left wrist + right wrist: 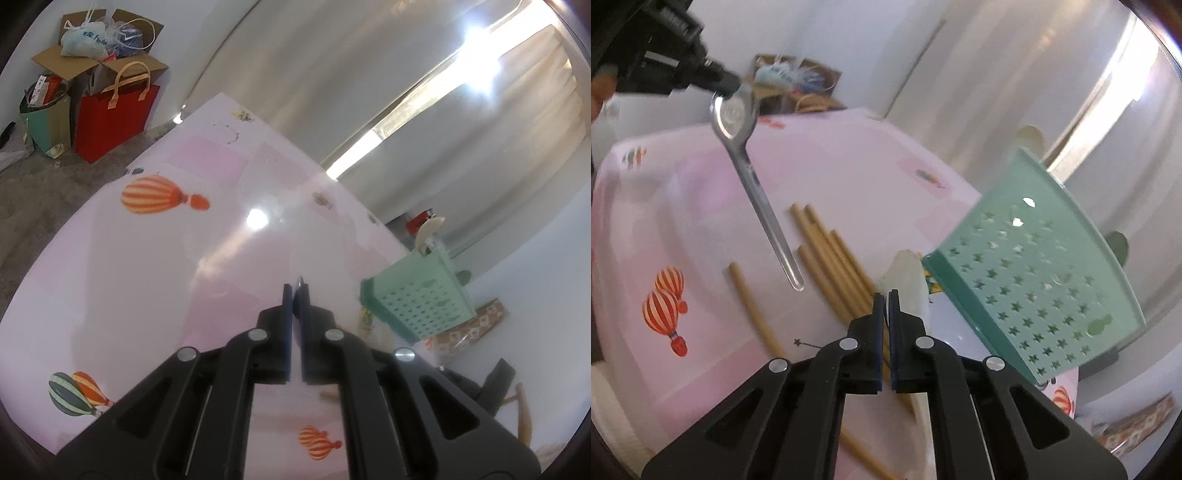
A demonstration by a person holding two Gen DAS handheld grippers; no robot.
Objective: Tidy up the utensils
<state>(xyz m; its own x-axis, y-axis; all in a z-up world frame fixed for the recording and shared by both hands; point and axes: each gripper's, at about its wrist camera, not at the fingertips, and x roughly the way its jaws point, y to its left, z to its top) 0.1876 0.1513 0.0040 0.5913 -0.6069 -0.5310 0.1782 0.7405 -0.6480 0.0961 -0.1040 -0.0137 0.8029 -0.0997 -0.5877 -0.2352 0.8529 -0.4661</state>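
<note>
Both views are bright with daylight. In the left wrist view a blown-out flare sits at the upper right where sun breaks through the curtains (480, 122), and a white glare spot shines on the glossy worktop (257, 218) near the centre. Fisheye bending curves the worktop edges and darkens the frame corners. The right wrist view is softer: the green basket (1034, 280) and the wooden sticks (827, 258) look smeared, with washed-out highlights at the upper right.

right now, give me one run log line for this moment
left gripper: jaws shut on spoon | right gripper: jaws shut above chopsticks | green basket: beside chopsticks
</note>
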